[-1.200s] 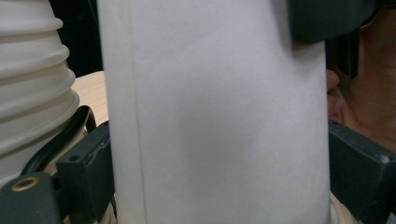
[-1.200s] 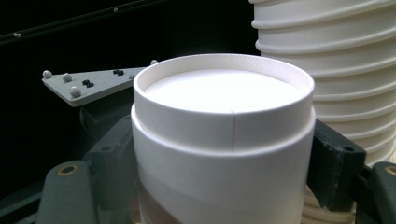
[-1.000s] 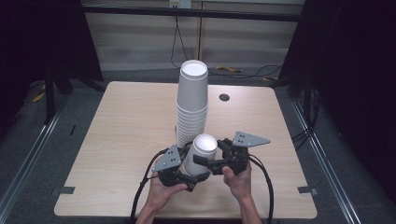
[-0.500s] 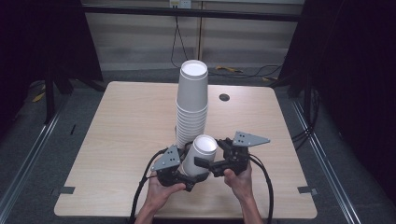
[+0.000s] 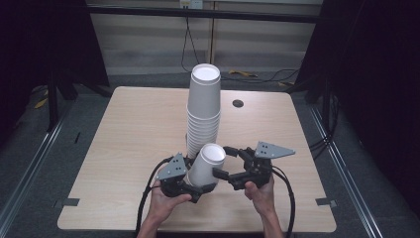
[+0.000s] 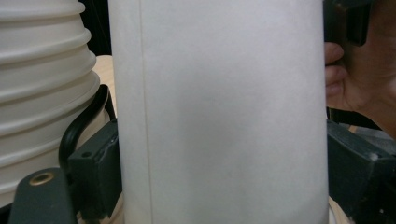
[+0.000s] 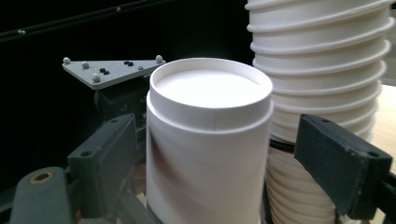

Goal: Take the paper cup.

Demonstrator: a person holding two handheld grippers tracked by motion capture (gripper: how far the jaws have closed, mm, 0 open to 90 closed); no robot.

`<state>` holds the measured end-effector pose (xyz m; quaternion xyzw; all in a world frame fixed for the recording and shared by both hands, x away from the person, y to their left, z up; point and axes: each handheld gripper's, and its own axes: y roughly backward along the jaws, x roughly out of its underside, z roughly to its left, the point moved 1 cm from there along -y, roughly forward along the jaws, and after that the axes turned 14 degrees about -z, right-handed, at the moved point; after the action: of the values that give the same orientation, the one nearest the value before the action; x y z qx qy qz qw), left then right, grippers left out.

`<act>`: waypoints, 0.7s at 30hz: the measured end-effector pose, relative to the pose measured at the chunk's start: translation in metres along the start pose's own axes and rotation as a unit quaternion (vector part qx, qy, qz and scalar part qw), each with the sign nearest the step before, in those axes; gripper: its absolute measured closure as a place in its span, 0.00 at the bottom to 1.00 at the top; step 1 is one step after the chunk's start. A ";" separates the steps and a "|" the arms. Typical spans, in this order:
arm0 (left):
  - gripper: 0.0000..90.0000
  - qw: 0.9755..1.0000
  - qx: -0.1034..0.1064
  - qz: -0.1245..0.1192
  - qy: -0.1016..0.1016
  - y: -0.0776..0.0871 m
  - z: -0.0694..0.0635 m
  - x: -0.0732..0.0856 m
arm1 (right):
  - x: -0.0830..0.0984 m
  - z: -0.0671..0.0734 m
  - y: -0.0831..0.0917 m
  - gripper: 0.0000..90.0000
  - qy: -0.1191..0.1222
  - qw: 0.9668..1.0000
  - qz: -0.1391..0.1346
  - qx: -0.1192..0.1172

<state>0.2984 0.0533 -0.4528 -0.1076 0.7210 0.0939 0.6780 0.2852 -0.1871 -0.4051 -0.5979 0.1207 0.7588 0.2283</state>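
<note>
Left claw point(image 5: 198, 184) clenched on lone inverted paper cup point(image 5: 207, 166), jaws just been closing, cup between them. Right claw point(image 5: 229, 166) released, jaws straddling cup top, not pressing. Tall cup stack point(image 5: 203, 111) just behind both claws on worktop point(image 5: 124, 148). Risk: harder squeeze crumples cup; sideways nudge topples stack

A person's two hands hold a claw each over the near edge of a light wooden desk point(image 5: 124, 148). The left claw point(image 5: 190, 181), its jaws just closing, grips a single upside-down white paper cup point(image 5: 208, 166), tilted. The right claw point(image 5: 225, 161) stands open beside the cup. Just behind rises a tall stack of upside-down white paper cups point(image 5: 203, 109).
</note>
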 end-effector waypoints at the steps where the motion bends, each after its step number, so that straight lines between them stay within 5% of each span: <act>1: 0.15 1.000 0.002 0.002 0.004 0.000 0.000 -0.001 | 0.000 0.000 0.002 0.15 -0.001 1.000 -0.001 -0.005; 5: 0.15 0.999 0.011 0.029 -0.006 0.000 0.000 -0.005 | 0.002 -0.003 0.011 0.15 0.004 1.000 0.002 0.003; 21: 0.15 0.997 0.009 0.075 -0.023 0.002 0.003 -0.010 | -0.001 -0.011 0.029 0.15 0.017 0.999 0.026 0.015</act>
<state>0.3012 0.0567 -0.4426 -0.0449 0.7119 0.1403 0.6867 0.2805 -0.2169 -0.4091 -0.6039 0.1512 0.7524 0.2153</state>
